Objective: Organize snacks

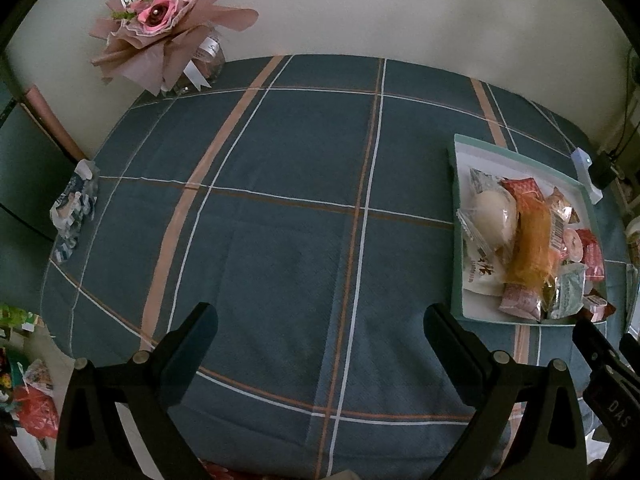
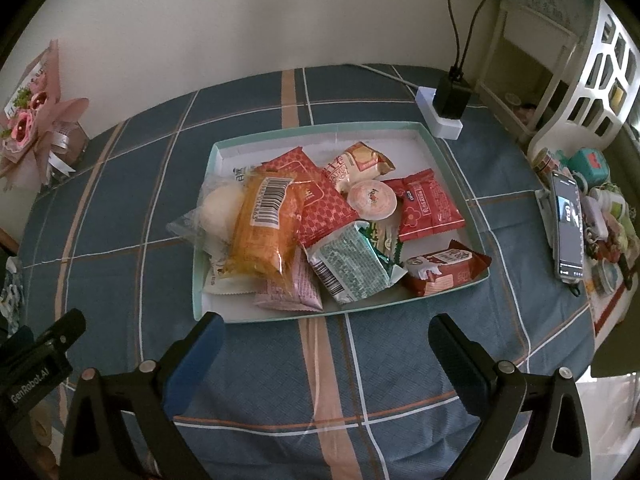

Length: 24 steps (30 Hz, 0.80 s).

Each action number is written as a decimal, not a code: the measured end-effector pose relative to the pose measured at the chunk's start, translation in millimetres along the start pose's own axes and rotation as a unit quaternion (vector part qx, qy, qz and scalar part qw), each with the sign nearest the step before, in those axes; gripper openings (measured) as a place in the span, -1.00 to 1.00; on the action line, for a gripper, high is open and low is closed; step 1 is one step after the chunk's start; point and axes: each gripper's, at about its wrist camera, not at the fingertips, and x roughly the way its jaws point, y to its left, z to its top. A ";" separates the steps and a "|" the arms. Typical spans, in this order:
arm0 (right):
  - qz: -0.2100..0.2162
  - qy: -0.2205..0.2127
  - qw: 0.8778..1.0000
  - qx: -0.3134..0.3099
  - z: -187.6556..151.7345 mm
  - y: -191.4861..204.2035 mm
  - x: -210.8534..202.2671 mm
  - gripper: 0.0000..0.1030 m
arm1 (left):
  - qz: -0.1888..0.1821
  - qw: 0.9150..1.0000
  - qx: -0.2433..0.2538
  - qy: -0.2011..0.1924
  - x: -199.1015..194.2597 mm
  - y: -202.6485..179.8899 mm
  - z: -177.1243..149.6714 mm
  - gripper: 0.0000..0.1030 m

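Note:
A shallow white tray with a teal rim (image 2: 320, 130) (image 1: 480, 145) lies on the plaid tablecloth, piled with several wrapped snacks. On top are an orange bread pack (image 2: 262, 224) (image 1: 530, 240), a pale round bun in clear wrap (image 2: 222, 210) (image 1: 494, 212), red packets (image 2: 430, 204), a green-white packet (image 2: 350, 266) and a small jelly cup (image 2: 372, 198). My right gripper (image 2: 326, 338) hangs open just in front of the tray's near edge, nothing between its fingers. My left gripper (image 1: 320, 328) is open over bare cloth, left of the tray.
A pink paper bouquet in a glass jar (image 1: 168, 28) stands at the back left. A blue-white wrapper (image 1: 74, 208) lies at the table's left edge. A power strip with a black charger (image 2: 446, 108) sits behind the tray. A phone (image 2: 568, 226) and cluttered small items line the right edge.

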 end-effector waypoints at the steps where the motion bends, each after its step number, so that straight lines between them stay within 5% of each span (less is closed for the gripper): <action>1: 0.000 0.000 1.000 0.000 0.0 0.0 0.0 1.00 | 0.000 1.000 -0.001 0.000 -0.1 0.2 0.1 0.99; 24: 0.000 0.001 1.000 0.003 1.5 -1.1 0.2 1.00 | 0.000 1.000 -0.001 0.001 -0.5 -2.1 0.5 0.99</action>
